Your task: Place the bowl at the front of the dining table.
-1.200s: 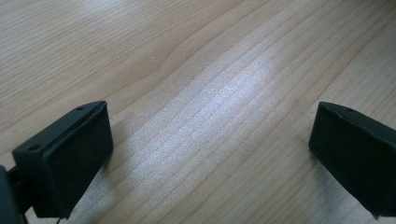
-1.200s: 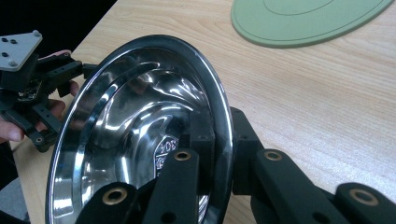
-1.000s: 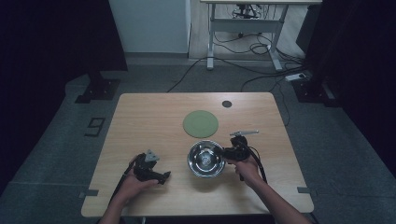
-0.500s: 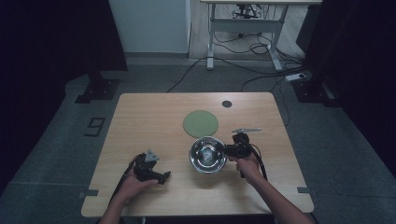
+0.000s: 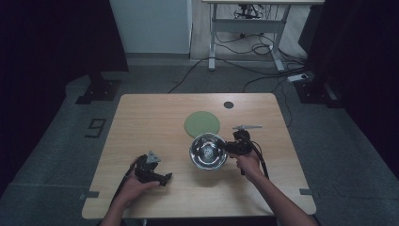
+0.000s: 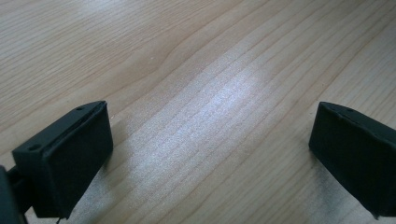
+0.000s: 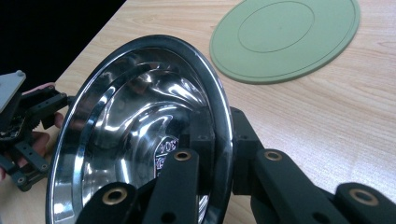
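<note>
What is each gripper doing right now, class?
Left gripper: open, holding nothing, over the table.
Right gripper: closed on the steel bowl rim.

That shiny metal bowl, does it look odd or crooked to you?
Yes. The steel bowl is tipped up on edge, its rim pinched in the right claw, beside the flat green mat. Nothing is spilled or damaged.

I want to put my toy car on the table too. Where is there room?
The far left of the table, left of the green mat, is bare. So is the near edge between the two hands. It is crowded around the steel bowl, gripped by the right tongs, beside the mat.
</note>
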A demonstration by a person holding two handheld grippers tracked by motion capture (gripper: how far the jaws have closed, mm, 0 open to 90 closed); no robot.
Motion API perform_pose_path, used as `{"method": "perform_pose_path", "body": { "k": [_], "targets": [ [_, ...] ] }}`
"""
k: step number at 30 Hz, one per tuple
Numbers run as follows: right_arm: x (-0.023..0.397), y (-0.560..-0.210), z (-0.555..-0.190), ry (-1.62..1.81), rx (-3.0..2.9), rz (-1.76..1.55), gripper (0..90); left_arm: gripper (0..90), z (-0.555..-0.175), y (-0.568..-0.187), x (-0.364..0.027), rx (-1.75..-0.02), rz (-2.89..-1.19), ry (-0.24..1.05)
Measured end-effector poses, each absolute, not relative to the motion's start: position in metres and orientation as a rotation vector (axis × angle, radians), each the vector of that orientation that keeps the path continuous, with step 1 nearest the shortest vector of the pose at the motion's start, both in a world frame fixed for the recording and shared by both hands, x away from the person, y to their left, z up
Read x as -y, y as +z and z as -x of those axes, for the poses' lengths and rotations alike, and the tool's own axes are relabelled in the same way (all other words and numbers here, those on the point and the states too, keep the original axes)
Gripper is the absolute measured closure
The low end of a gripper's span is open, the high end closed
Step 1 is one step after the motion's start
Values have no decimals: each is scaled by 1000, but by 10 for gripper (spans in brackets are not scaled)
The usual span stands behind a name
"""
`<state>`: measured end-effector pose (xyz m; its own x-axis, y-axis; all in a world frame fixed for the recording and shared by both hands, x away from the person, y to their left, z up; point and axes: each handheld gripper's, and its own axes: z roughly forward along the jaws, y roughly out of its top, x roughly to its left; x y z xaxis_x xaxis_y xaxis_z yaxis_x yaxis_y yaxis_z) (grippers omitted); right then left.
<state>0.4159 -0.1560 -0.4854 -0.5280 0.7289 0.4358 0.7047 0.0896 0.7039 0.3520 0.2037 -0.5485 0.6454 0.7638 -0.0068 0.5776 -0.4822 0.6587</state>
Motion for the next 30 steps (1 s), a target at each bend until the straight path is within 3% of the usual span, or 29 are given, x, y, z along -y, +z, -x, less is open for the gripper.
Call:
{"method": "perform_pose_path", "body": {
  "k": [30],
  "targets": [
    [146,-486,-445,1456,-2226,-1536,836,0,-352,-548,-204,-1039,-2230,382]
  ]
}}
